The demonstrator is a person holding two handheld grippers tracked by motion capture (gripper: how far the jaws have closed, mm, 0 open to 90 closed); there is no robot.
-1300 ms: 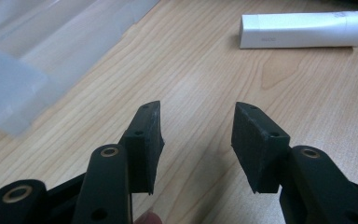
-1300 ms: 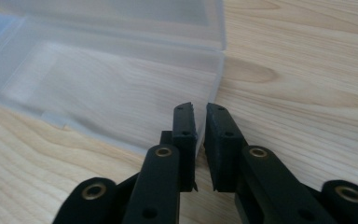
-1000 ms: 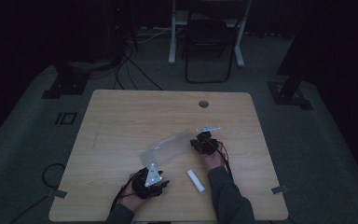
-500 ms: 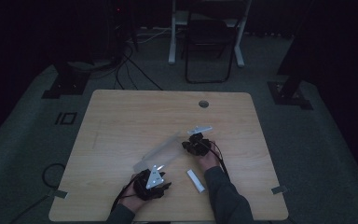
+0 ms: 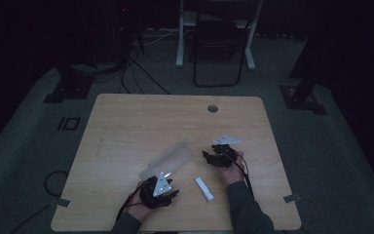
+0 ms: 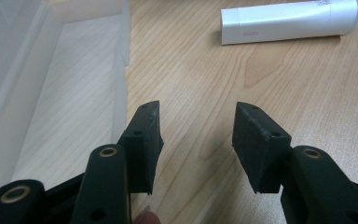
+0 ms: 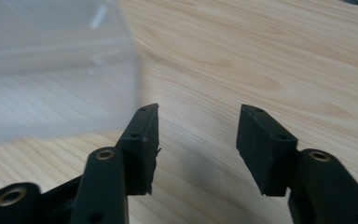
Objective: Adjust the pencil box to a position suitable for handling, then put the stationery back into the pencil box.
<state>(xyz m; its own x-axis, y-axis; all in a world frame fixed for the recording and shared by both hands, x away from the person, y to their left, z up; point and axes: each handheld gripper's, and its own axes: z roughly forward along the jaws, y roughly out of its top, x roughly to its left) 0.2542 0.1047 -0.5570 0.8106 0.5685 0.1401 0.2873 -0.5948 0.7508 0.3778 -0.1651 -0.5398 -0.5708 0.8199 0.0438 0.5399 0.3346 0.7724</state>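
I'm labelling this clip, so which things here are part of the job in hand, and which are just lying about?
In the job:
- clear plastic box, between the two hands
- white tube, lying flat on the table
- left tongs, open, nothing between them
- right tongs, just opened, nothing between them

Lying about:
- folding chair beyond the table
- cables on the floor

The clear box (image 7: pixel 51 70) smears into blur in the right gripper view, its top and left cut by the frame. In the left gripper view, the white tube (image 6: pixel 291 21) loses its upper edge.
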